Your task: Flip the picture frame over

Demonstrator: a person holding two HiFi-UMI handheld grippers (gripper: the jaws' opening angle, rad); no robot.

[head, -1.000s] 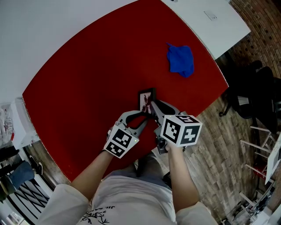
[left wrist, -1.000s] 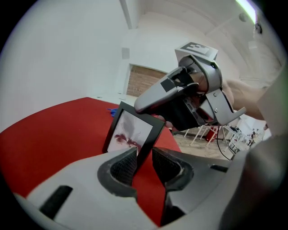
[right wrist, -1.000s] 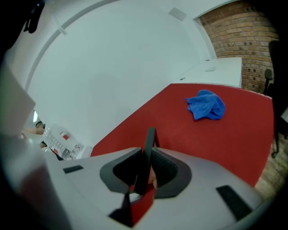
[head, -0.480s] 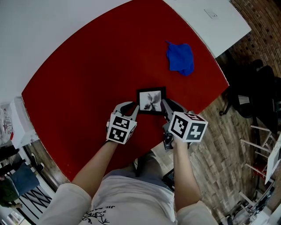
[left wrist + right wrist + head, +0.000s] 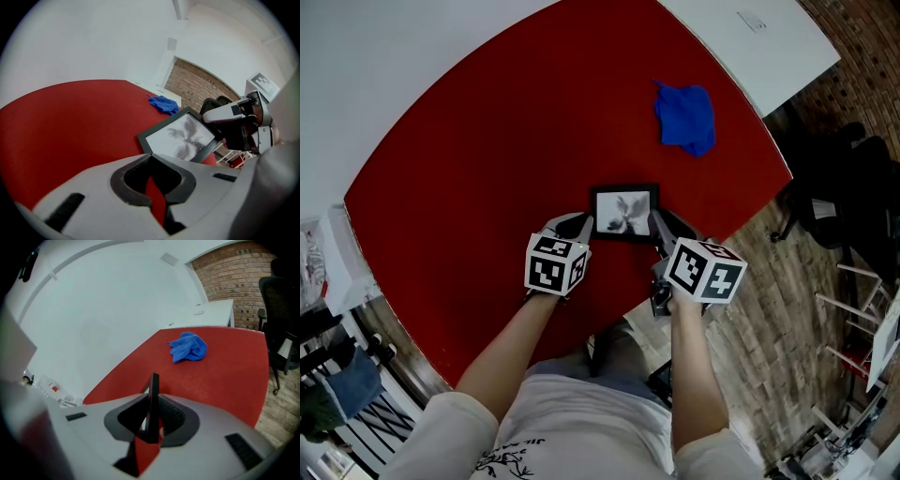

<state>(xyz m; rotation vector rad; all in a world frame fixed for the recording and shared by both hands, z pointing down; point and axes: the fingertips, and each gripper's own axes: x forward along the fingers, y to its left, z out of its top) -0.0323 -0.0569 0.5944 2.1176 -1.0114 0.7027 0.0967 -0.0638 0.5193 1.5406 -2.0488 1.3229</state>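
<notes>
The black picture frame (image 5: 623, 214) faces picture-up over the red table (image 5: 487, 141), near its front edge. My right gripper (image 5: 660, 225) is shut on the frame's right edge. In the right gripper view the frame (image 5: 153, 394) stands edge-on between the pads of that gripper (image 5: 152, 401). My left gripper (image 5: 579, 226) sits just left of the frame, jaws shut with nothing in them. In the left gripper view the closed tips of that gripper (image 5: 149, 156) point at the frame (image 5: 180, 136), a little short of its near corner.
A crumpled blue cloth (image 5: 685, 117) lies on the far right part of the table. A white table (image 5: 750, 37) adjoins at the top right. A black office chair (image 5: 848, 183) stands on the wooden floor to the right, past the table's edge.
The frame went from nearly upright between both grippers to lying picture-up. My left gripper let go, closed and drew back to the frame's left; both hands sank.
</notes>
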